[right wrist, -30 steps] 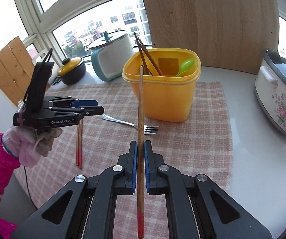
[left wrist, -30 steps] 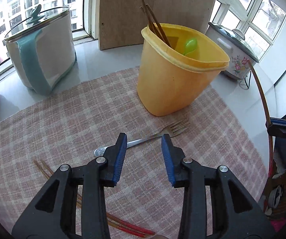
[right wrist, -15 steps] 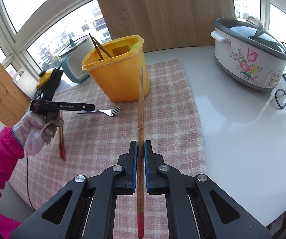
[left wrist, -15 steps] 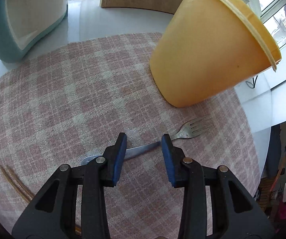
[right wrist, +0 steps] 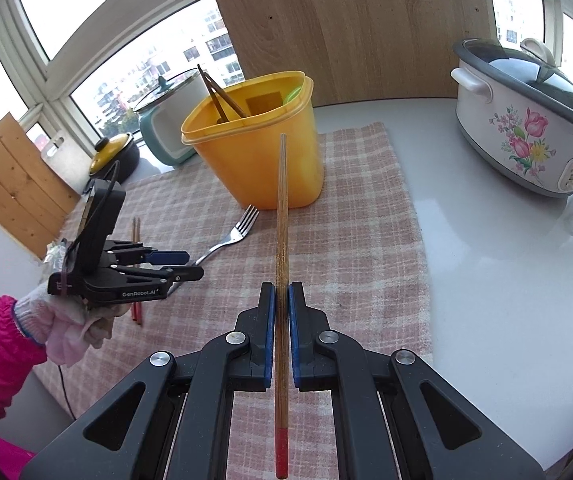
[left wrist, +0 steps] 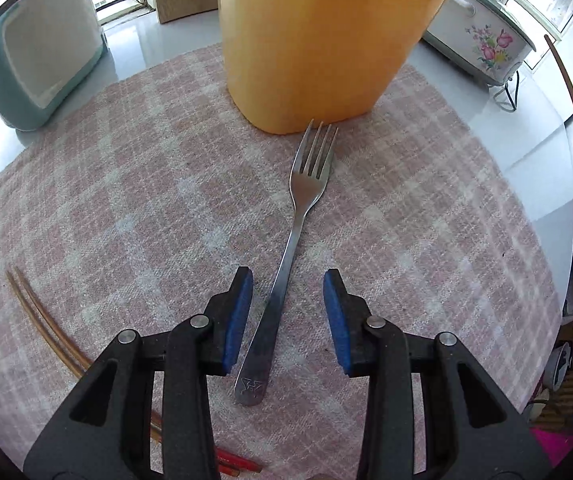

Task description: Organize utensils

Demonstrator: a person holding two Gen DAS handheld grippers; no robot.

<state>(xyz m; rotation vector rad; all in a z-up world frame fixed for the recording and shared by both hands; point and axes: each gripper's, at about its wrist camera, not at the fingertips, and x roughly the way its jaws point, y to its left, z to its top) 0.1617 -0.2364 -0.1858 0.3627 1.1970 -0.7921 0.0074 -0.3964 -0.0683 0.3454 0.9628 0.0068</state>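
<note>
1. Fork [left wrist: 291, 256] lying flat on the checked cloth [left wrist: 126, 200], low in the middle of the left wrist view, handle end nearest.
2. Left claw [left wrist: 287, 312] open wide, blue pads on both sides of the fork handle, not touching it. Hard to tell how high above the cloth.
3. Long way of the fork: straight away from the claw, up the frame, leaning a little right, prongs almost at the foot of the yellow tub [left wrist: 318, 40].
4. Handle closer to the left pad than the right one. Probably needs a small slide right, then down, then squeeze across the thin handle.
5. Much nearer to the fork than the other hand's claw.
6. Two chopsticks [left wrist: 42, 320] at lower left on the cloth, still to be put away.
7. Right claw [right wrist: 281, 312] squeezed shut on one chopstick [right wrist: 282, 240], red tip low in the frame, other end pointing up toward the tub.
8. Tub at upper middle, already holding sticks and something green.
</note>
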